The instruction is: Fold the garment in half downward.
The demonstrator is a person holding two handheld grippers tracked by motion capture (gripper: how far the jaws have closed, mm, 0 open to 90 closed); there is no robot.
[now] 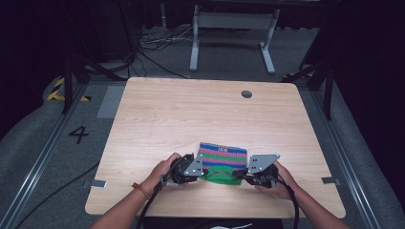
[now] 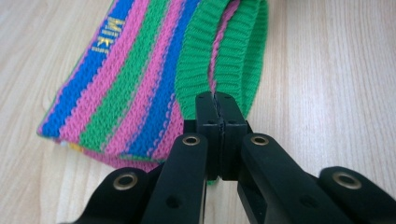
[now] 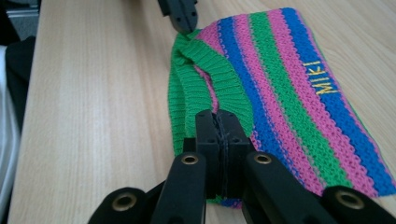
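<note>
Fingers (image 2: pixel 216 105) of left gripper (image 1: pixel 206 172) pinching knit pouch (image 1: pixel 222 155) green cuff; right gripper (image 1: pixel 237 175) likewise.

The left gripper (image 2: pixel 217 100) rises from the bottom centre, jaws pressed together on the green ribbed cuff (image 2: pixel 224 60) of a striped knit piece (image 2: pixel 126 88) — pink, blue, green — lying across the upper left on the wooden table (image 2: pixel 327 84).
</note>
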